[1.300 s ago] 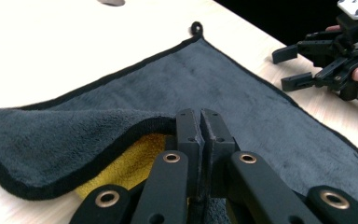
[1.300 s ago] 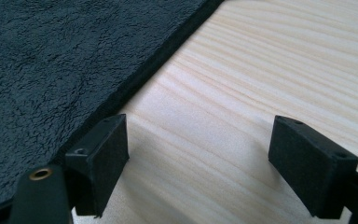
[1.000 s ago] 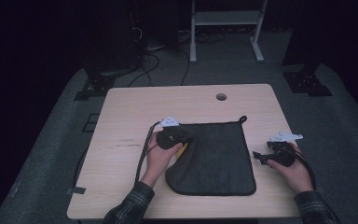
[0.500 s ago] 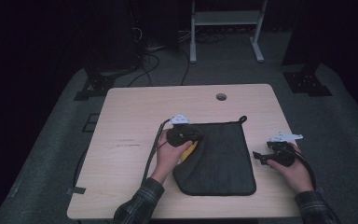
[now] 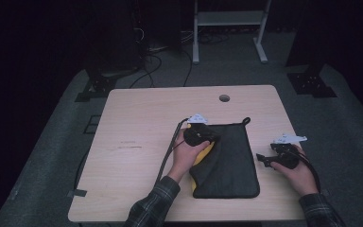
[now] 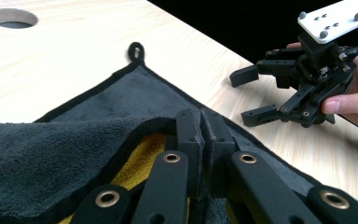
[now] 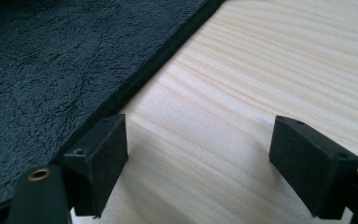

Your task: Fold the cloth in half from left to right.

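High view: left gripper (image 5: 213,137) pinches the dark towel (image 5: 231,165) edge, folded over (yellow underside showing) | right gripper (image 5: 263,160) wide open, holding nothing, on the table (image 5: 137,142) just beside the towel's edge.

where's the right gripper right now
In the high view, the right gripper sits open over the pale wooden table, just off the right edge of the dark grey towel.
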A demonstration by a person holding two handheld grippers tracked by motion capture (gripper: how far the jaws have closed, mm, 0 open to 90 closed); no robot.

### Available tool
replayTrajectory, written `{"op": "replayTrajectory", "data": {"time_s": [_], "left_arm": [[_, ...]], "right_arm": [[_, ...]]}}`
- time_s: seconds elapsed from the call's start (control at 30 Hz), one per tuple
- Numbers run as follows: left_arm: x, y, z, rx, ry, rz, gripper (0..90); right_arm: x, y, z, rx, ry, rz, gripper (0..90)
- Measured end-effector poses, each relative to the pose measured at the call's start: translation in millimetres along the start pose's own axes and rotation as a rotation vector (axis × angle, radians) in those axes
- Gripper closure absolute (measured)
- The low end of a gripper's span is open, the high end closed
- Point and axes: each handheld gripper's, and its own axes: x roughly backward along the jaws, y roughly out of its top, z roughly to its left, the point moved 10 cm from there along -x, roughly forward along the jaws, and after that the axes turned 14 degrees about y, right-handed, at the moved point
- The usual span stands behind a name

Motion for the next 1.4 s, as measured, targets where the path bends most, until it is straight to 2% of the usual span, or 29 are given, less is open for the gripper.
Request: {"op": "replayTrajectory", "data": {"time_s": [0.7,1.0,1.17,1.33,1.4], "left_arm": [[-51.2,-2.1,-29.7,-0.010,-0.039,0.051,87.0],[-66.0,-3.8,-40.4,-0.003,-0.053,0.071,87.0],[-74.6,-3.1,-47.1,-0.014,-0.060,0.080,86.9],[-85.1,-9.6,-50.3,-0.024,-0.058,0.108,86.2],[-88.2,-11.6,-51.0,-0.022,-0.064,0.111,83.0]], "right_arm": [[-0.3,0.3,0.5,0.004,0.006,0.001,18.1],[-0.6,0.5,0.7,0.005,0.008,0.001,18.1],[-0.7,0.4,0.8,0.007,0.009,0.002,18.1],[-0.9,0.5,0.9,0.007,0.010,0.002,18.0],[-0.9,0.6,1.0,0.006,0.010,0.001,18.0]]}}
